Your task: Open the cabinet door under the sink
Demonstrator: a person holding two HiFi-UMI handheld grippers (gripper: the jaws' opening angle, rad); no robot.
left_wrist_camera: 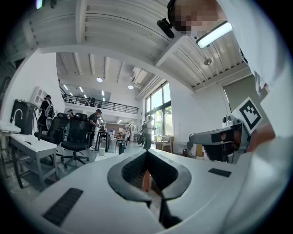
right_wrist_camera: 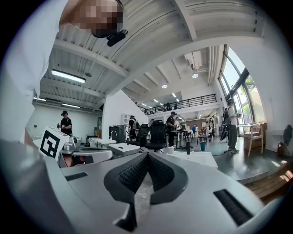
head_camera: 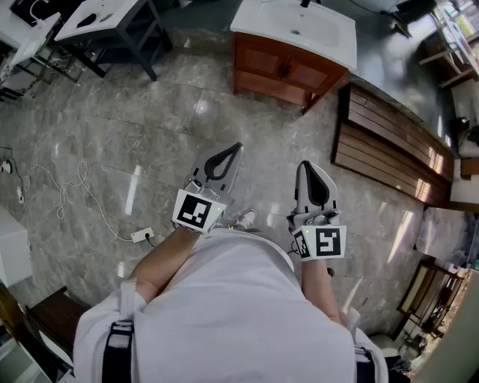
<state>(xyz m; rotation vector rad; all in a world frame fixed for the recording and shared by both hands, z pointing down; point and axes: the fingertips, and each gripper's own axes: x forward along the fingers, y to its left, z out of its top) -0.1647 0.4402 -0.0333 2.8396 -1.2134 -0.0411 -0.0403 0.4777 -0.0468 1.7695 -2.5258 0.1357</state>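
A wooden vanity cabinet (head_camera: 288, 71) with two doors stands under a white sink top (head_camera: 296, 30) at the far middle of the head view; its doors look closed. My left gripper (head_camera: 228, 153) and right gripper (head_camera: 308, 168) are held close to the body, well short of the cabinet. Both are shut with nothing between the tips. In the left gripper view the jaws (left_wrist_camera: 146, 154) meet at their tips and point across the room. The right gripper (right_wrist_camera: 147, 156) looks the same in its own view.
A dark slatted wooden platform (head_camera: 389, 146) lies right of the cabinet. White tables (head_camera: 97, 19) stand at the far left. A white cable and power strip (head_camera: 141, 235) lie on the marble floor at left. People, office chairs (left_wrist_camera: 75, 137) and desks fill the background.
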